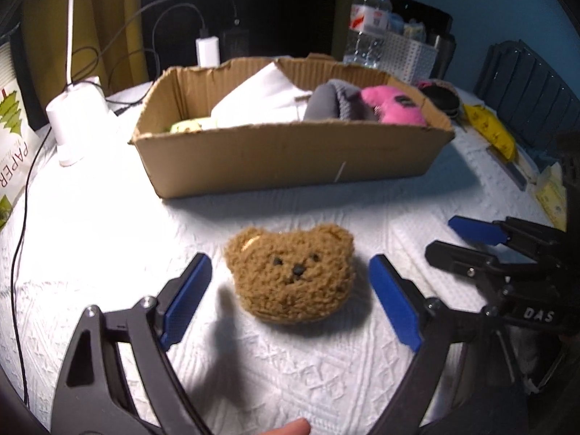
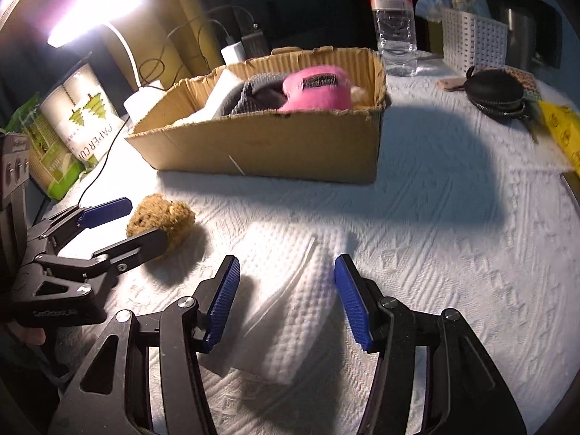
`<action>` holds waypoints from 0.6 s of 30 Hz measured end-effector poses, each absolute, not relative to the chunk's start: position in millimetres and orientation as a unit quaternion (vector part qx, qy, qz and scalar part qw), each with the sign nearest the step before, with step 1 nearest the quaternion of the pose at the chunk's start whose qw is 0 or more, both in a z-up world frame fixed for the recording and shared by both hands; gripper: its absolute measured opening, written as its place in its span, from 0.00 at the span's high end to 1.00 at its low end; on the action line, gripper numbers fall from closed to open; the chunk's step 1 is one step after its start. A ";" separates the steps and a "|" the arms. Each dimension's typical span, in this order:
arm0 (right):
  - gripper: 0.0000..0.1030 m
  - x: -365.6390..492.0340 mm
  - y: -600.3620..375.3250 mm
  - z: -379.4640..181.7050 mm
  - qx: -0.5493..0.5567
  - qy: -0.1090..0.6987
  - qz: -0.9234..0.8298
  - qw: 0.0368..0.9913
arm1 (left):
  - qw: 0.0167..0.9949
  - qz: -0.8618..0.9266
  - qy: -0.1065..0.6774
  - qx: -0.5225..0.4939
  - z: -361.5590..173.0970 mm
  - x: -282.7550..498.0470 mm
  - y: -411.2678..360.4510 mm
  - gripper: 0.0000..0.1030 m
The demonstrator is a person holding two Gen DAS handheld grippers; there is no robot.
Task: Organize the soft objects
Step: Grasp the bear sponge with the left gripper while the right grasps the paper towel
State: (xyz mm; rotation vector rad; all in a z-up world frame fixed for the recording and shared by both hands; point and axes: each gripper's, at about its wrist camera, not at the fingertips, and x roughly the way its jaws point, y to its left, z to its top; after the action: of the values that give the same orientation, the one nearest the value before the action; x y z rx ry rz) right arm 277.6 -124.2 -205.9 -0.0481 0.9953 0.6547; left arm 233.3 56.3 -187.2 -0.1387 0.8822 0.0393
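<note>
The brown bear-face plush (image 1: 290, 275) is flanked, untouched, by the released left tongs (image 1: 290, 291) on the white-covered bench (image 1: 108, 253). A folded white paper towel (image 2: 290, 301) is straddled by the released right tongs (image 2: 286, 301). Behind, a pink plush (image 2: 319, 88) is held in the cardboard box (image 1: 290, 152).

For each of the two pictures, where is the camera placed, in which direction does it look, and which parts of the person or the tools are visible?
Left wrist view: sits on the left gripper, looks forward over the brown bear plush toward the cardboard box; its open fingers, a fingertip and the right gripper show.
Right wrist view: sits on the right gripper, looks over a folded white cloth toward the box; the left gripper shows around the bear.
Shared: bear, box, pink plush, water bottle.
</note>
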 end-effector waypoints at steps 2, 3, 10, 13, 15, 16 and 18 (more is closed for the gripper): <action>0.42 275.2 -120.5 -205.7 -0.033 0.464 0.305 0.831 | 0.895 0.026 0.441 -0.064 -195.2 238.7 56.4 0.13; 0.41 273.2 -118.3 -205.7 -0.041 0.461 0.303 0.833 | 0.894 0.031 0.443 -0.061 -197.2 240.2 55.7 0.13; 0.39 265.3 -102.6 -208.2 -0.102 0.448 0.287 0.841 | 0.897 0.021 0.438 -0.057 -195.6 239.7 52.1 0.22; 0.42 262.5 -99.1 -208.1 -0.116 0.444 0.286 0.841 | 0.900 0.015 0.432 -0.060 -193.4 238.1 53.7 0.37; 0.55 260.1 -96.3 -207.3 -0.124 0.440 0.292 0.840 | 0.902 0.004 0.427 -0.059 -190.9 235.2 52.7 0.42; 0.59 256.9 -93.9 -206.5 -0.131 0.436 0.299 0.839 | 0.904 0.000 0.423 -0.057 -188.9 233.7 51.4 0.44; 0.75 252.6 -90.0 -205.7 -0.139 0.432 0.304 0.837 | 0.908 -0.009 0.415 -0.053 -184.5 228.9 49.5 0.45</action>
State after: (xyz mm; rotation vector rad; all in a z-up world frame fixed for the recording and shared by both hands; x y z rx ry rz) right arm 252.6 -90.0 -205.7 -0.2942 0.9150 0.6432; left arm 228.9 49.5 -184.5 -0.1102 0.8572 -0.0182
